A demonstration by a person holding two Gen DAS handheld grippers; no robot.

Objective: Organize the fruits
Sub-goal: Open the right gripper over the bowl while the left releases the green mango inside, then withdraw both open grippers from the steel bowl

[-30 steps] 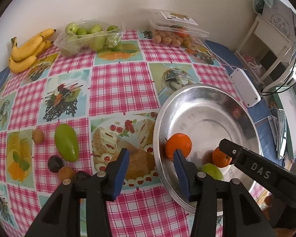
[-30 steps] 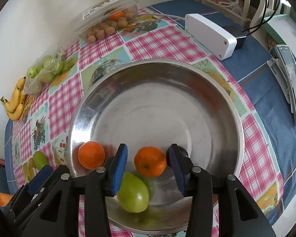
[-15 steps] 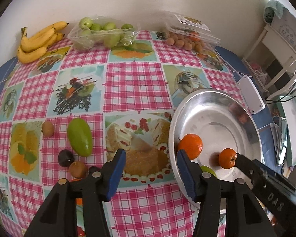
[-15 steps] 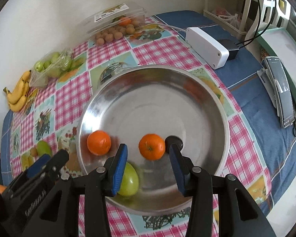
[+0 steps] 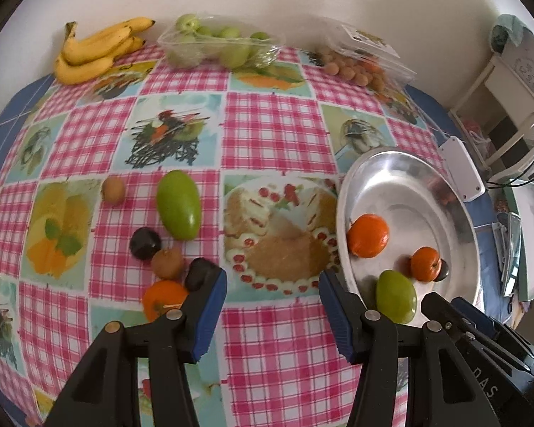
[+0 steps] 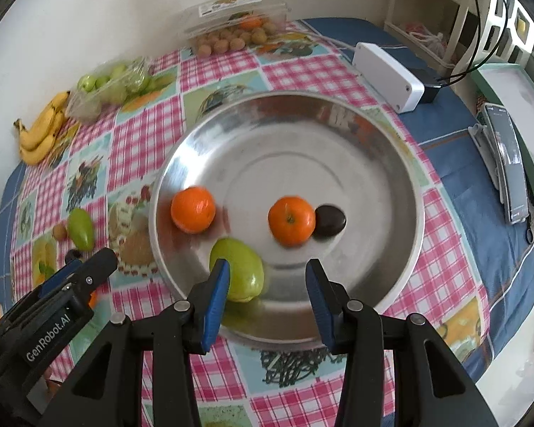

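A steel bowl (image 6: 338,135) holds two oranges (image 6: 193,209) (image 6: 291,220), a green mango (image 6: 244,273) and a dark fruit (image 6: 330,220). My right gripper (image 6: 267,270) hovers open over the bowl's near rim, with the mango just beside its left finger and nothing between the jaws. My left gripper (image 5: 271,284) stands open and empty over the checked cloth, left of the bowl (image 5: 409,185). Loose on the cloth to its left lie a green mango (image 5: 178,210), an orange (image 5: 162,299), two dark fruits (image 5: 145,243) and two small brown fruits (image 5: 167,262).
Along the far wall sit bananas (image 5: 96,49), a bag of green fruits (image 5: 220,44) and a clear box of small brown fruits (image 5: 359,60). A white box (image 6: 388,76) with a cable and a phone (image 6: 509,163) lie right of the bowl.
The left gripper has slid left off the bowl to the cloth, and its jaws stand wider. The right gripper has drawn back and up, so the oranges now sit farther ahead of its fingers.
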